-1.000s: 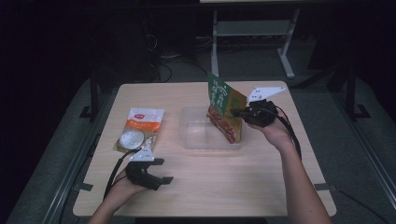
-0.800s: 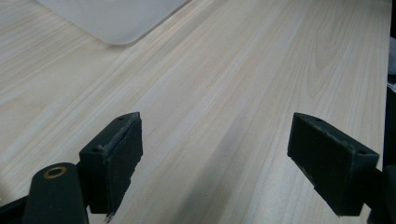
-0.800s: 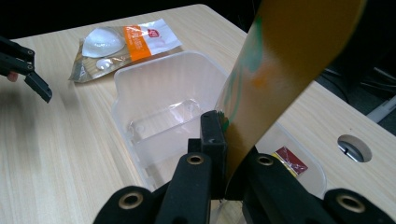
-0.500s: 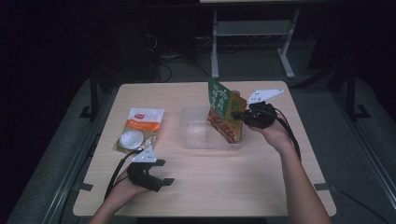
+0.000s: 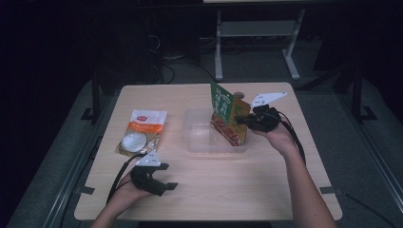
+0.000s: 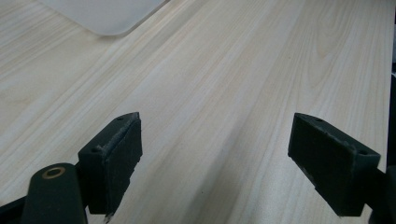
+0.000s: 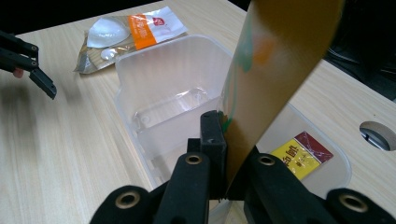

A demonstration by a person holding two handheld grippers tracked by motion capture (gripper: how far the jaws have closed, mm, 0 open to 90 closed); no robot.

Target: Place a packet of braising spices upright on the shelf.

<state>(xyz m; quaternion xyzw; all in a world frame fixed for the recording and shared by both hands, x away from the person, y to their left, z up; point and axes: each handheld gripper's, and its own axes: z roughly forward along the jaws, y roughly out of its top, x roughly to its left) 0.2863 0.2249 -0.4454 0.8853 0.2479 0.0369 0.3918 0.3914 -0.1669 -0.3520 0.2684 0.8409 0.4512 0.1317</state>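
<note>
Behind the packet, bin half-hidden

Your right gripper has carried the green-and-orange snack bag a little toward your side over the clear plastic tub. The bag has also tipped more upright than it stood a second ago. Your left gripper has crept slightly nearer the table's front edge.
</note>
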